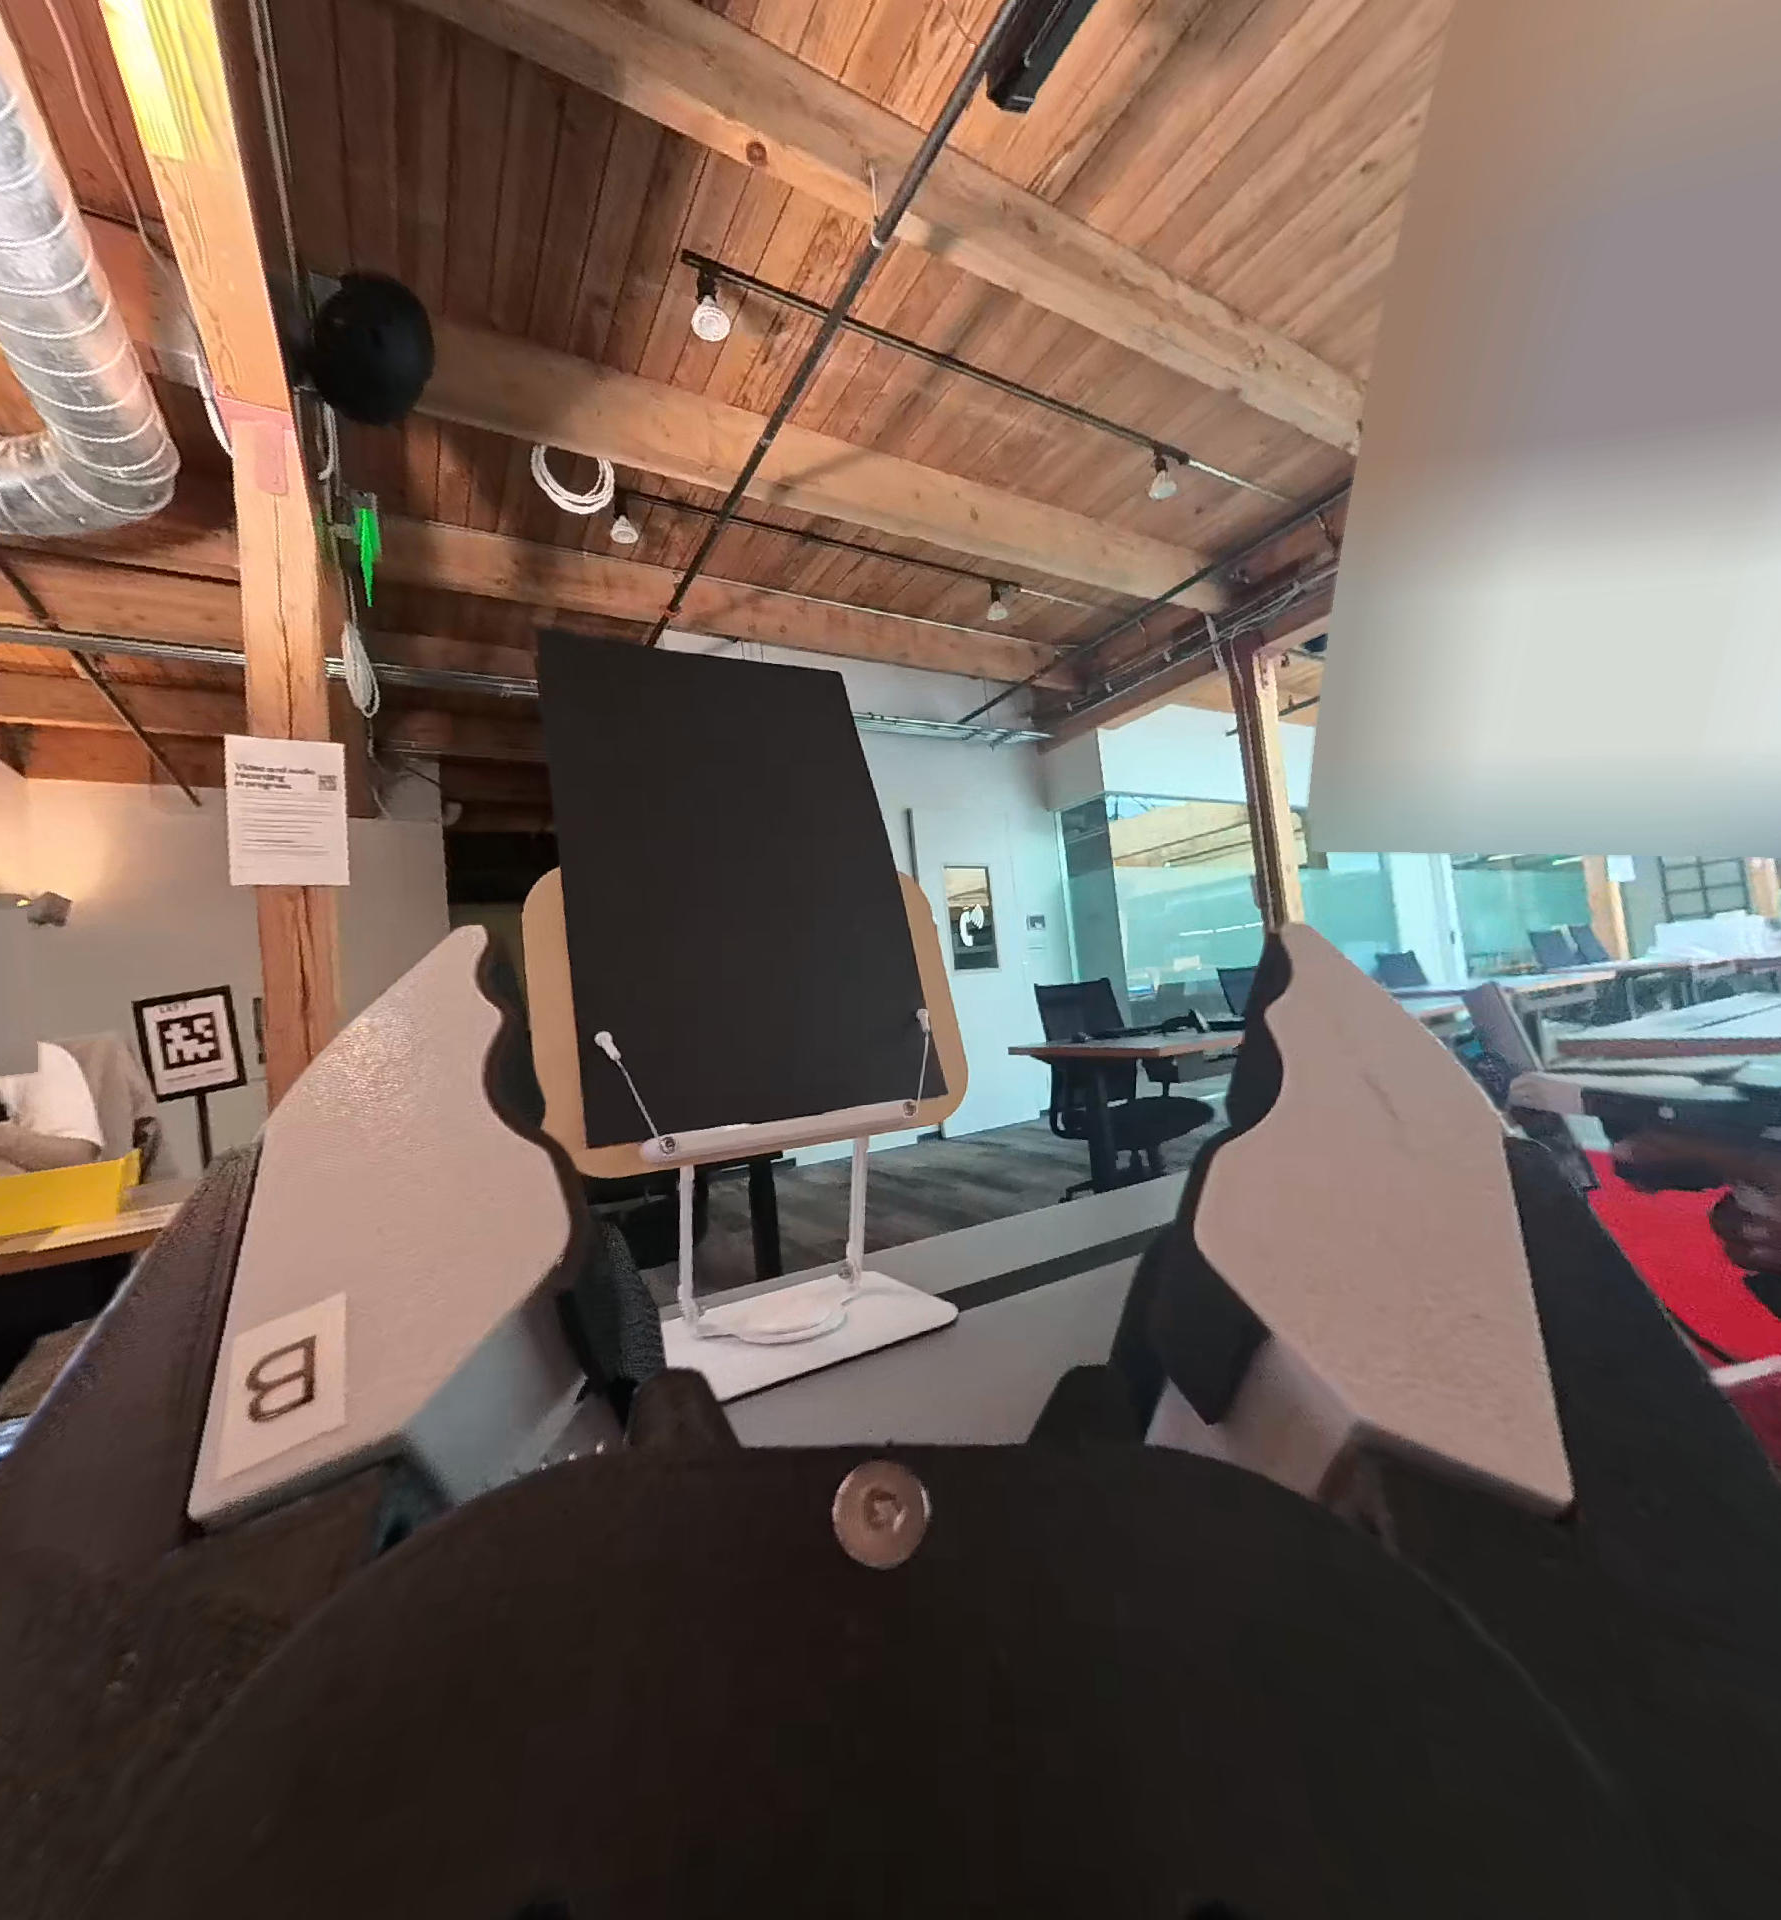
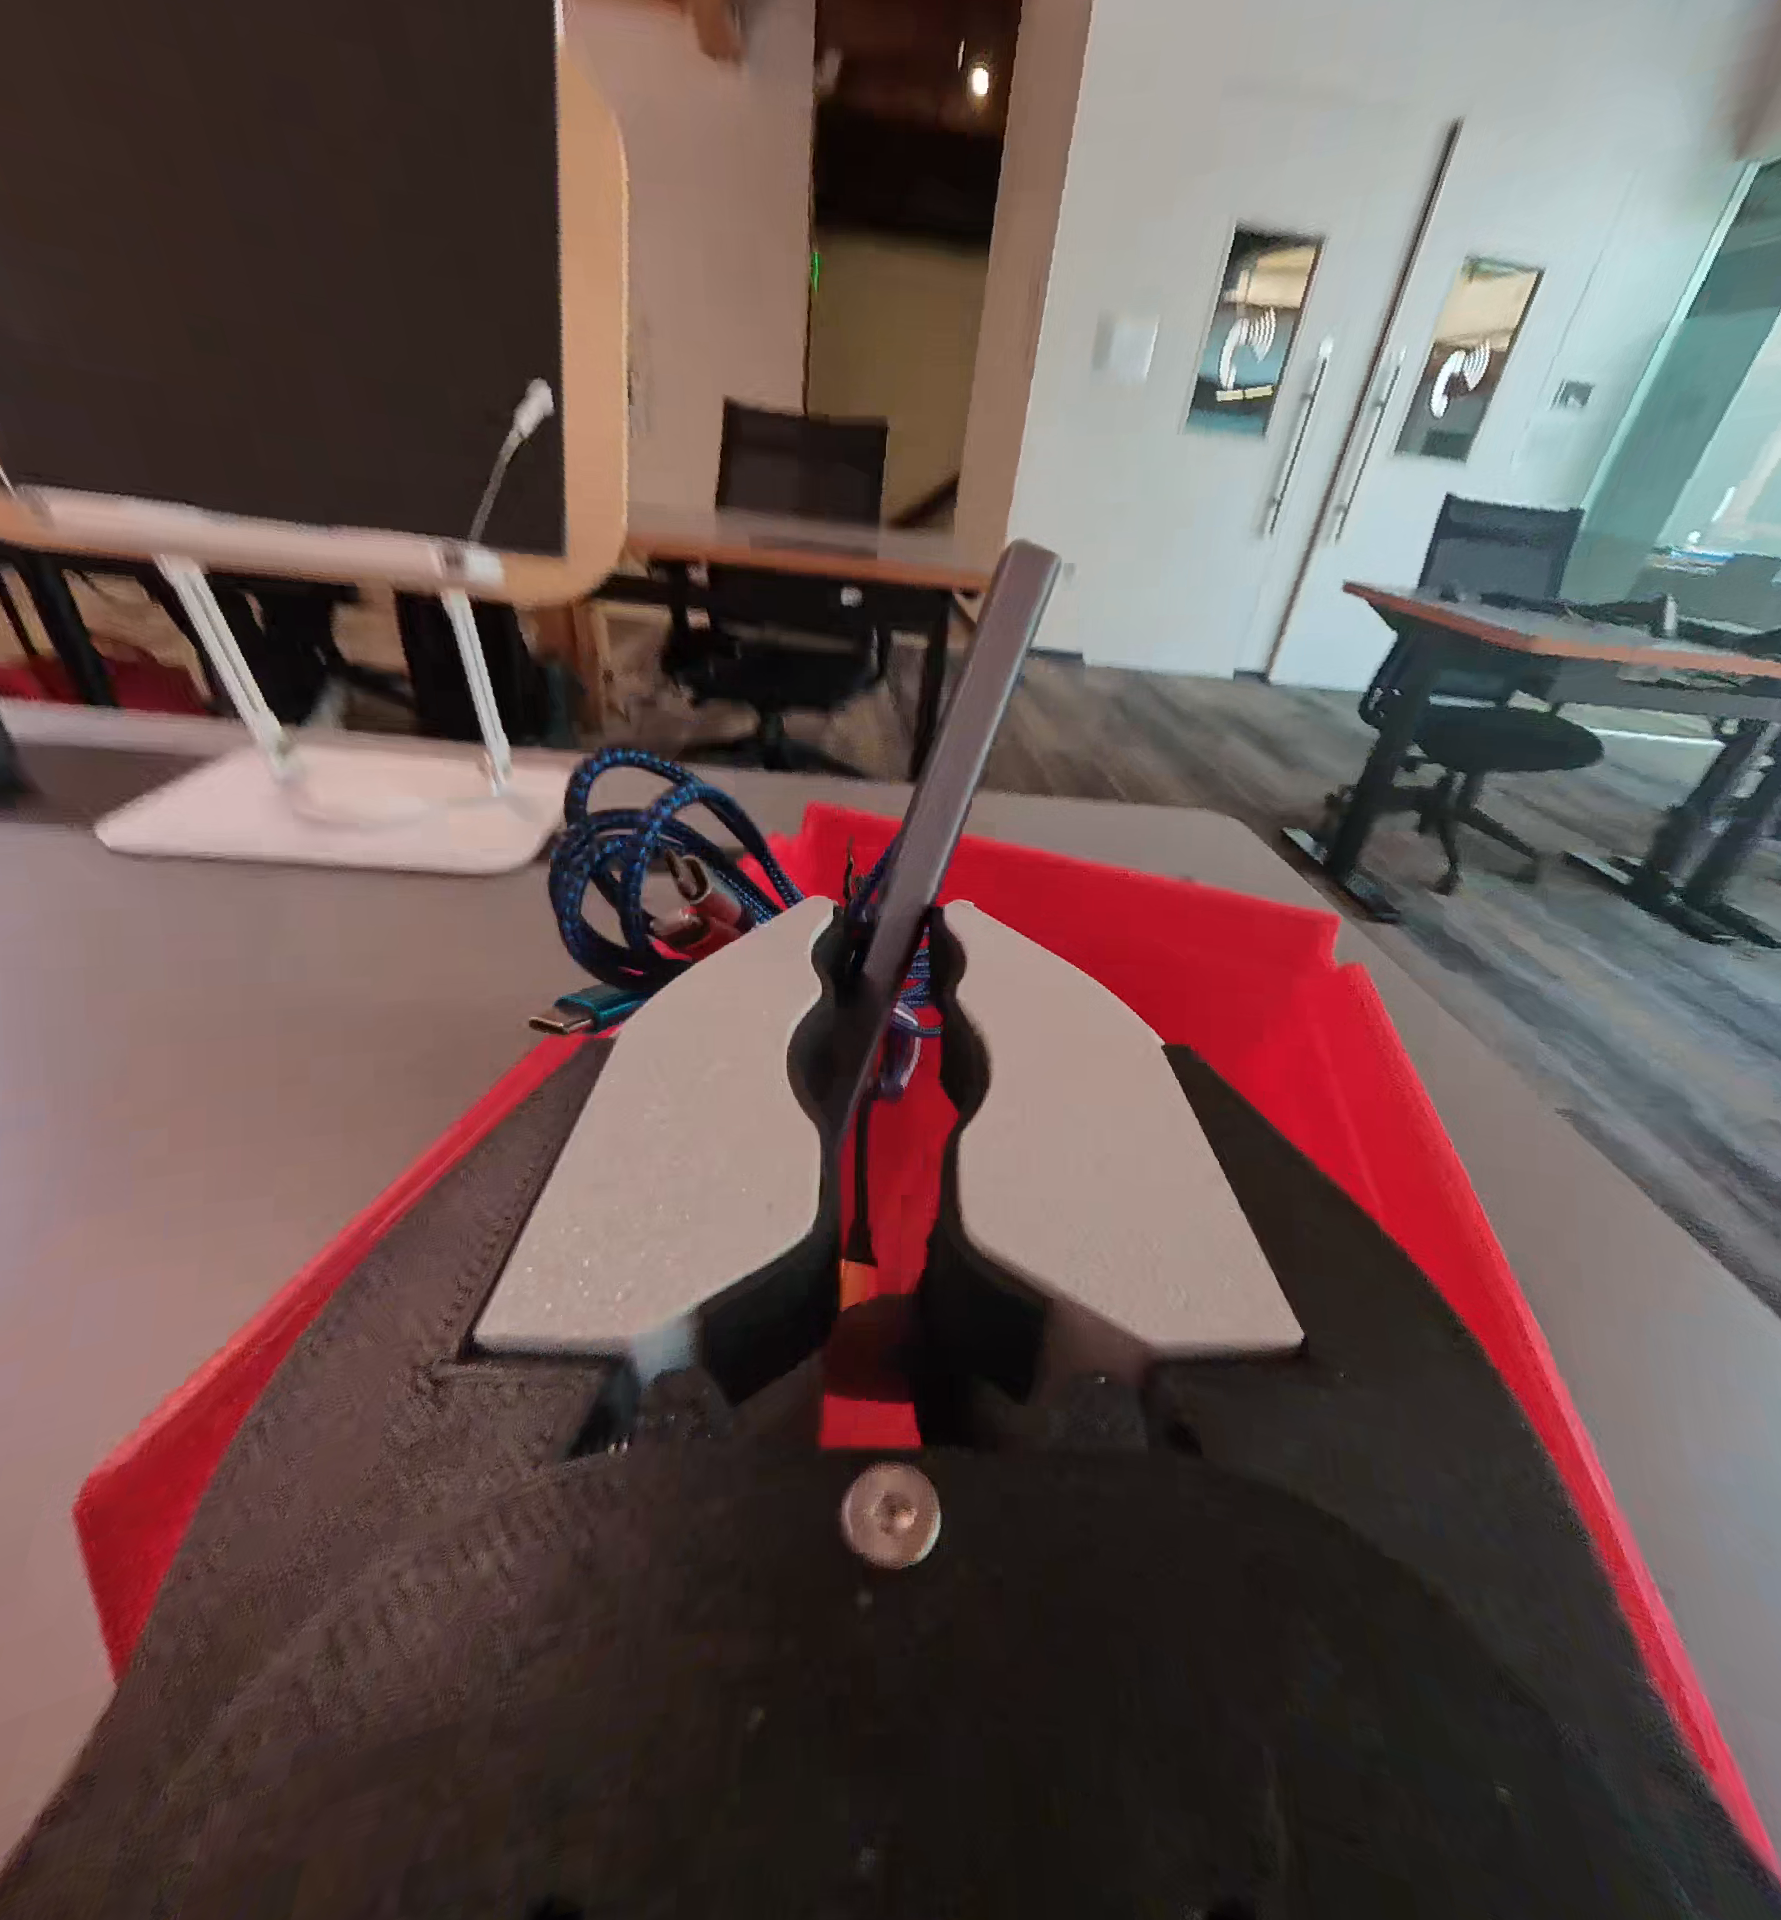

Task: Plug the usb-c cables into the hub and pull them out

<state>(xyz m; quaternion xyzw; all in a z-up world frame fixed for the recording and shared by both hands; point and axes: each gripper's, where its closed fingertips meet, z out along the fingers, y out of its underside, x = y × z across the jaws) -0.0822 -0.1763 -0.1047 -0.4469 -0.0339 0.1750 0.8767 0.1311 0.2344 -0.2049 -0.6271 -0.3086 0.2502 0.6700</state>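
Observation:
In the right wrist view my right gripper is shut on a slim dark grey hub. The hub stands tilted up out of the jaws, above a red bin. Blue braided usb-c cables lie coiled at the bin's far left corner, with metal plugs showing and one teal plug hanging over the bin's edge onto the table. In the left wrist view my left gripper is open and empty, raised and pointing across the room. No cable or hub shows in that view.
A white stand holding a black board sits on the grey table beyond the bin, and shows in the right wrist view. A person sits at a far left desk by a yellow bin. Desks and chairs stand beyond. About 50 centimetres separates my left fingertips from my right.

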